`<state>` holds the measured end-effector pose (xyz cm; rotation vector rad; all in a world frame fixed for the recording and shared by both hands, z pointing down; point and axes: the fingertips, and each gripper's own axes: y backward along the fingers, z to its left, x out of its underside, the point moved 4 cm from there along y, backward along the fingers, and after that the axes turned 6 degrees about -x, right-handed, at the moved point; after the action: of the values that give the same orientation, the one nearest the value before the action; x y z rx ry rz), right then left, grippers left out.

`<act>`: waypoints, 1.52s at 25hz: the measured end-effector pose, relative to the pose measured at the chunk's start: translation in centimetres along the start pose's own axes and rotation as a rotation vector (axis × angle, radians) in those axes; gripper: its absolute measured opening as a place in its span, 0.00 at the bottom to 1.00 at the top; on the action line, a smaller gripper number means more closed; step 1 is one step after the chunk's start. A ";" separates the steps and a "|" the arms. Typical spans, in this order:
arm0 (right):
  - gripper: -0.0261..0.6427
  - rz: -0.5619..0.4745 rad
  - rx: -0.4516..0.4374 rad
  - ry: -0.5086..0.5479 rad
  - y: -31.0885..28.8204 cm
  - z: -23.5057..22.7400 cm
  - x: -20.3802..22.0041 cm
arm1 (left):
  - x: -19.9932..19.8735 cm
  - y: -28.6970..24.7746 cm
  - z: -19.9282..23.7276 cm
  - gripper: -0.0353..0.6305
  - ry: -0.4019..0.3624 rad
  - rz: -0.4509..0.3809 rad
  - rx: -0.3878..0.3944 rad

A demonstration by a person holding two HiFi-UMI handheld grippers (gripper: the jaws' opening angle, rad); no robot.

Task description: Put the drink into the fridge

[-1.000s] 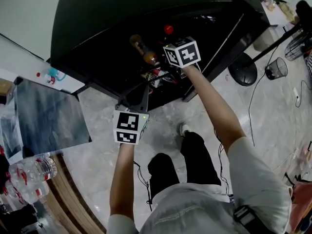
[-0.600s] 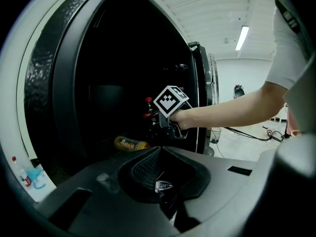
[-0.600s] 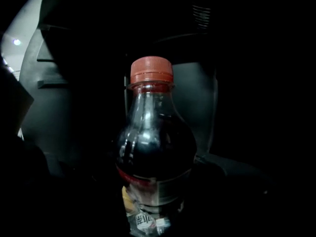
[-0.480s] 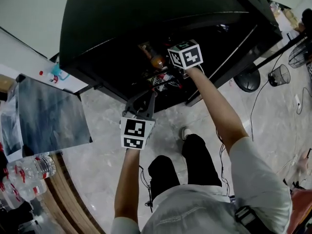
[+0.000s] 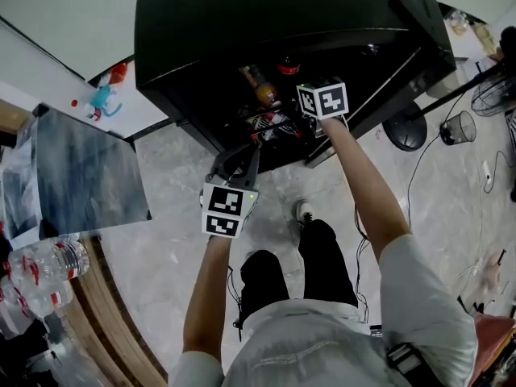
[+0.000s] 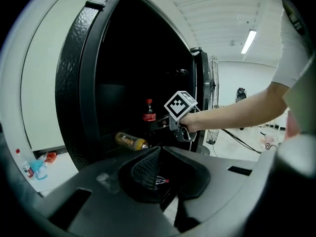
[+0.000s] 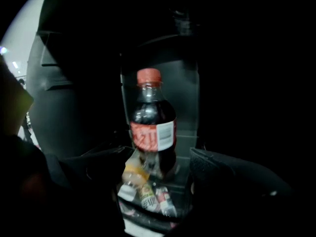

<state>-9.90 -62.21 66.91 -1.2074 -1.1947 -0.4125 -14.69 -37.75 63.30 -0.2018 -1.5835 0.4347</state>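
A cola bottle (image 7: 153, 132) with a red cap and red label stands upright on a glass shelf inside the open black fridge (image 5: 242, 14). My right gripper (image 7: 158, 174) is open just in front of it, its jaws apart on either side of the bottle's base and not touching it. In the head view the cola bottle (image 5: 289, 64) stands beside an orange drink bottle (image 5: 262, 87) that lies on its side. My left gripper (image 6: 159, 151) is shut and empty, held outside the fridge, low and to the left of the right one.
Packets and small bottles show under the glass shelf (image 7: 148, 196). The fridge door (image 5: 419, 31) stands open at right. A grey board (image 5: 76, 180) and water bottles (image 5: 48, 264) are at left. A fan base (image 5: 407, 123), a wire bin (image 5: 463, 119) and cables are on the floor at right.
My right gripper has drawn back a little from the cola bottle, which stays standing on the shelf. The left gripper has hardly moved. The head camera has shifted.
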 end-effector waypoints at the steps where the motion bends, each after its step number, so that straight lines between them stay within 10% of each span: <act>1: 0.64 0.011 0.005 -0.004 0.7 0.3 0.3 | -0.3 0.5 -0.1 0.08 0.001 0.004 0.006; 21: 0.08 0.005 0.285 -0.018 26.8 12.7 -1.6 | -12.2 13.9 1.2 0.08 -0.028 -0.018 0.084; 38: 0.04 -0.224 0.342 0.058 43.1 24.7 -11.9 | -22.0 22.6 -0.9 0.08 -0.172 -0.166 0.156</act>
<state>7.56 -28.45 32.75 -0.7671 -1.2948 -0.3870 -15.42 -25.66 34.17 0.0883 -1.7101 0.4523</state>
